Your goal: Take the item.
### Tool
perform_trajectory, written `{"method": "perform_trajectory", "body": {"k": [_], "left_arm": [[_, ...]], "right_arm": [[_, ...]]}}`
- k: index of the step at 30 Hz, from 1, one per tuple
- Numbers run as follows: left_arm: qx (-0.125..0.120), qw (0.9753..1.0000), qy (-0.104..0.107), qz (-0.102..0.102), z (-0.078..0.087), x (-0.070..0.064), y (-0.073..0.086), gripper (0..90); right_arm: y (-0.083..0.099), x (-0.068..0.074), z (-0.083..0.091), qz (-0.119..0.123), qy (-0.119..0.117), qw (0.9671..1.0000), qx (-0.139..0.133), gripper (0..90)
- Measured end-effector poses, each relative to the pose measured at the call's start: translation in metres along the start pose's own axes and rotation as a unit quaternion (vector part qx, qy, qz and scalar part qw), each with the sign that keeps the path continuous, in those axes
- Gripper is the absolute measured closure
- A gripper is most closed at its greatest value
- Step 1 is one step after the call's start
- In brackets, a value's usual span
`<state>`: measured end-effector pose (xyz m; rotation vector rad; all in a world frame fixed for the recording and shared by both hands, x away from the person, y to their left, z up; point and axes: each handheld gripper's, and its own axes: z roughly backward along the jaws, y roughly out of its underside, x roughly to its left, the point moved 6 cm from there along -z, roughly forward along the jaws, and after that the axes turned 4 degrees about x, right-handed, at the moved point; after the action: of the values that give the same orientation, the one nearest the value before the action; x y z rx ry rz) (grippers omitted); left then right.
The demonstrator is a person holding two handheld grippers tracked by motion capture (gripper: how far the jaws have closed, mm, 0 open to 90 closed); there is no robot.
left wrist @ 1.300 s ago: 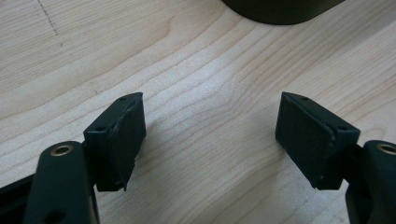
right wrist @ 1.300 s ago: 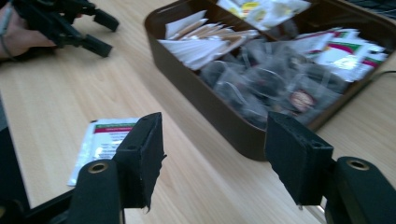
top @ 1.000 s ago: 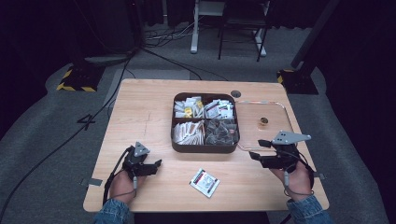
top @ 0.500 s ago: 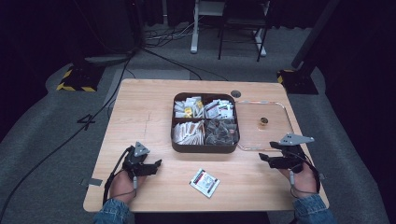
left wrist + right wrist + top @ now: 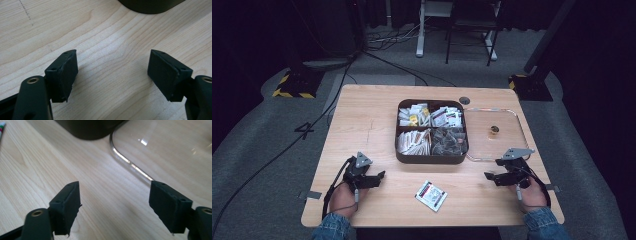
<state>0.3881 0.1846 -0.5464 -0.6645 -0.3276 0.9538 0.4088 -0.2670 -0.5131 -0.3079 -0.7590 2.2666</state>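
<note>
A dark four-part box (image 5: 432, 131) full of small packets sits mid-table. One white packet (image 5: 431, 195) with a red and black print lies loose near the front edge. My left gripper (image 5: 378, 177) rests on the wood at front left; in the left gripper view (image 5: 112, 72) its jaws stand wide apart over bare wood. My right gripper (image 5: 490, 177) rests at front right, and the right gripper view (image 5: 115, 202) has it open over bare wood, beside the corner of a clear lid (image 5: 160, 147).
The clear lid (image 5: 494, 134) lies flat right of the box, with a small brass knob (image 5: 494, 130) on it. A dark corner of the box (image 5: 150, 5) lies ahead of the left gripper. A round cable hole (image 5: 465, 100) is behind the box. Cables trail off both grippers.
My right gripper has drawn back toward the front edge and a little to the right. The left gripper and the loose packet have stayed put.
</note>
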Motion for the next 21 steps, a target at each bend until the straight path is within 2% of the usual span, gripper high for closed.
{"method": "perform_trajectory", "body": {"k": [4, 11, 15, 21], "left_arm": [[0.000, 1.0000, 0.000, 0.000, 0.000, 0.000, 0.000, 25.1], [0.001, 1.0000, 0.001, -0.001, 0.000, 0.000, 0.000, 25.1], [0.000, 1.0000, 0.002, -0.002, -0.001, 0.000, -0.001, 25.1], [0.000, 1.0000, 0.001, -0.001, -0.001, 0.000, -0.001, 25.1]], "right_arm": [[0.004, 0.005, -0.010, 0.018, 0.009, 0.9994, 0.029, 21.8], [0.010, 0.010, -0.018, 0.023, 0.011, 0.9979, 0.059, 16.1], [0.012, 0.009, -0.020, 0.007, 0.002, 0.9981, 0.062, 14.3], [0.015, 0.009, -0.022, -0.002, 0.002, 0.9991, 0.043, 6.7]]}}
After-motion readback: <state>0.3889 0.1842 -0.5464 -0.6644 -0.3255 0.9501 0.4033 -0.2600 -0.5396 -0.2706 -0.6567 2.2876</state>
